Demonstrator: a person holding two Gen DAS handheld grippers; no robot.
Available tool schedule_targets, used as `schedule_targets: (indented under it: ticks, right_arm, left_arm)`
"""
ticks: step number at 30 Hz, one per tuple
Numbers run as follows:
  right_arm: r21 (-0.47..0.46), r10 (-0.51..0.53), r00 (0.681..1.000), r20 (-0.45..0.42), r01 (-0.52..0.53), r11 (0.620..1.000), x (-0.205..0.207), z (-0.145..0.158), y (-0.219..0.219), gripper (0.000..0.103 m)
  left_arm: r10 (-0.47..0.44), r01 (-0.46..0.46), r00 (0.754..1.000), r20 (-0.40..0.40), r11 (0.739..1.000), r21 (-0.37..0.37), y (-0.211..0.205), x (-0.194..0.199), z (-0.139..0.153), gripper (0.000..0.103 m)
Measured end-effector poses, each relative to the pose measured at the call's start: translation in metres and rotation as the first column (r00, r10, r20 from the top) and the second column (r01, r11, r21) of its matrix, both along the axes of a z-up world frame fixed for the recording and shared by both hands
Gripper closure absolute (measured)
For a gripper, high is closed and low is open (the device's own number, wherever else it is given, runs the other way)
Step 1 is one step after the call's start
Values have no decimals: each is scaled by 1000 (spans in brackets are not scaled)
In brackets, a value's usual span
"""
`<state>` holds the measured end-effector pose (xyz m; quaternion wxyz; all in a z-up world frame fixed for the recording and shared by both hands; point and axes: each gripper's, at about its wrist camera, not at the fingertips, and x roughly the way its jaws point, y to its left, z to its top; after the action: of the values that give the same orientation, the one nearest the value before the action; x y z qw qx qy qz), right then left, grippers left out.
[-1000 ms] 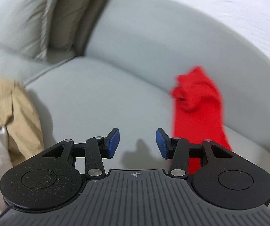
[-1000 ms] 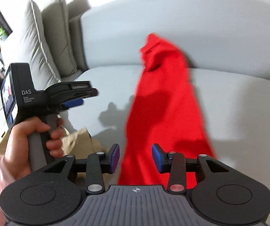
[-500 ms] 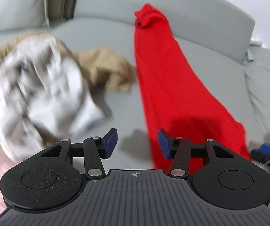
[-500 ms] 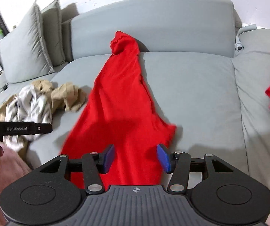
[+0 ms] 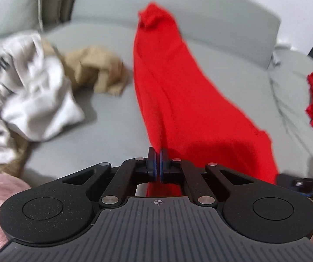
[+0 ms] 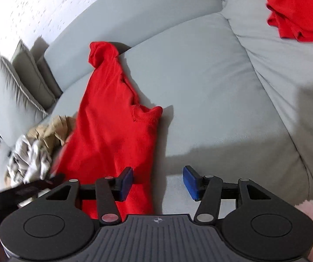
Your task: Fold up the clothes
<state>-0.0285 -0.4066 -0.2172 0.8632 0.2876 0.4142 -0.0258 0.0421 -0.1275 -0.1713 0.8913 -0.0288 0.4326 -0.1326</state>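
Left gripper [image 5: 158,163] pinches the near edge of the red garment [image 5: 178,100], which stretches ahead across the sofa [image 5: 112,131]. Right gripper [image 6: 158,182] hangs wide apart, the garment under its left finger.

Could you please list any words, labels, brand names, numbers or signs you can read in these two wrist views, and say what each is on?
No readable text in either view.
Left gripper, shut on the red garment: only a small crosshair mark on its body, no lettering.
Right gripper, open: the same crosshair mark, no lettering.
White garment: a dark patch, too blurred to read.
Shelf items at the right wrist view's left edge: too small to read.
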Motion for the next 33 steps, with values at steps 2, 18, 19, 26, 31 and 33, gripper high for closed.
schedule_targets:
  ticks: [2,18,19,26,31,33]
  right_arm:
    - [-4,2,1000,1,-2,1000,1,-2,3,45]
    - [159,31,1000,3,-31,987,-33,1,-23,44]
    - [182,53,999,-11,-51,982,-37,-1,-24,44]
    - [211,159,985,-63,-142,967,-51,-5,-25,46]
    - [183,201,977,-67,-185,965,-50,-3,-16,52]
    - [174,216,974,-68,-202,964,-48,-2,-12,52]
  left_arm:
    - [15,-13,998,-63,999,33,3,2,-12,95]
    - [-10,23,988,-154,996,81,34,-26,2,43]
    - [-17,32,987,-162,995,91,34,-26,1,39]
    - [-71,100,963,-259,990,101,26,-29,-10,34]
    - [-112,156,948,-297,979,128,18,-35,-16,34]
    - [-127,178,941,-312,974,139,15,-38,-19,33]
